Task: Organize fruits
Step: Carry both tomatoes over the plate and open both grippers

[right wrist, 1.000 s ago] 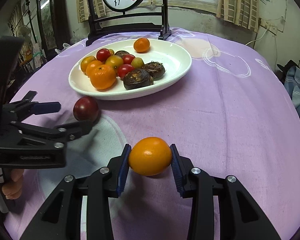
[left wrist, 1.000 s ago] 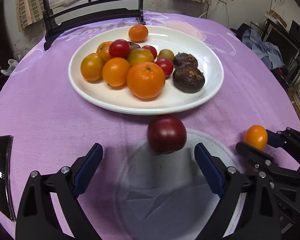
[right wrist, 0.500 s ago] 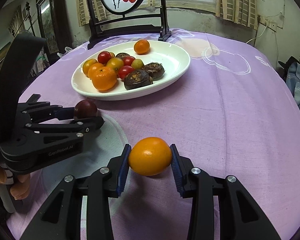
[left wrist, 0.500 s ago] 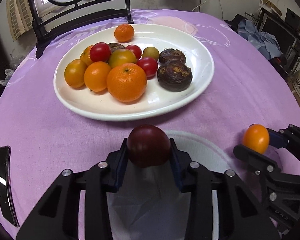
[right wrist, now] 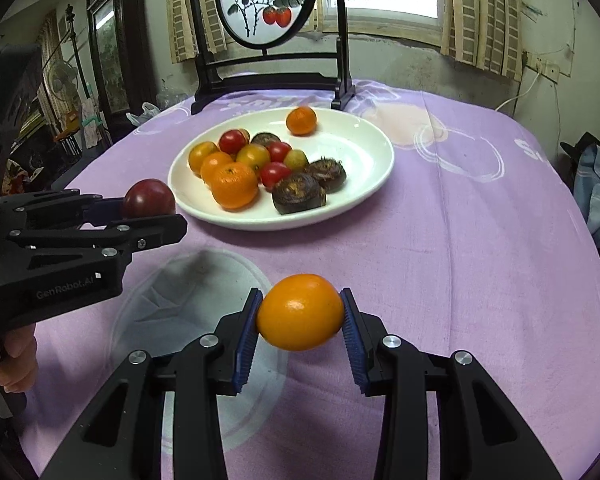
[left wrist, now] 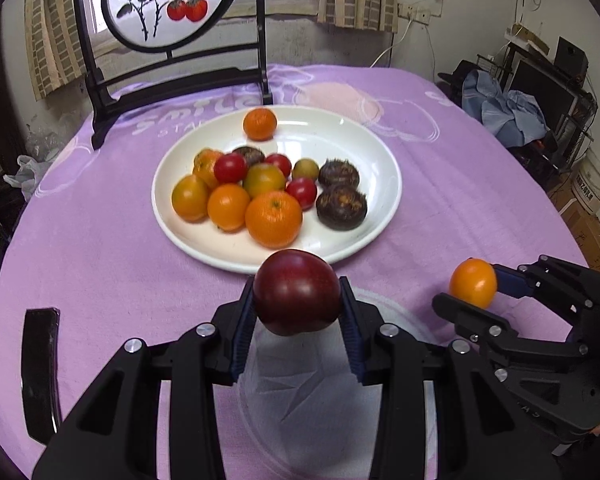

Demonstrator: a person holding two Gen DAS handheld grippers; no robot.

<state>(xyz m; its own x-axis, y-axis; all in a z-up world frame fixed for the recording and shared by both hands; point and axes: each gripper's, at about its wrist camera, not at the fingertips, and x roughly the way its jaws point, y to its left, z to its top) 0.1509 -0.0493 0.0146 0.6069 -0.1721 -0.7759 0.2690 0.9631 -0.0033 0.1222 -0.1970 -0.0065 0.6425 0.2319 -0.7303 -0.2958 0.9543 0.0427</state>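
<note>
My left gripper (left wrist: 296, 312) is shut on a dark red tomato (left wrist: 296, 291) and holds it above the cloth, just in front of the white plate (left wrist: 374, 152). It also shows in the right wrist view (right wrist: 148, 210), with the tomato (right wrist: 149, 198). My right gripper (right wrist: 300, 320) is shut on an orange tomato (right wrist: 300, 311), lifted off the table; it shows at the right of the left wrist view (left wrist: 474, 286). The plate (right wrist: 364, 148) holds several oranges, tomatoes and dark brown fruits.
A purple cloth (left wrist: 460, 200) covers the round table. A dark framed screen with painted fruit (left wrist: 168, 4) stands behind the plate. A black phone (left wrist: 40, 368) lies at the near left. A faint round print (right wrist: 204, 280) lies on the cloth below the grippers.
My left gripper closed on the dark red tomato and lifted it off the cloth. My right gripper kept its hold on the orange tomato and rose too.
</note>
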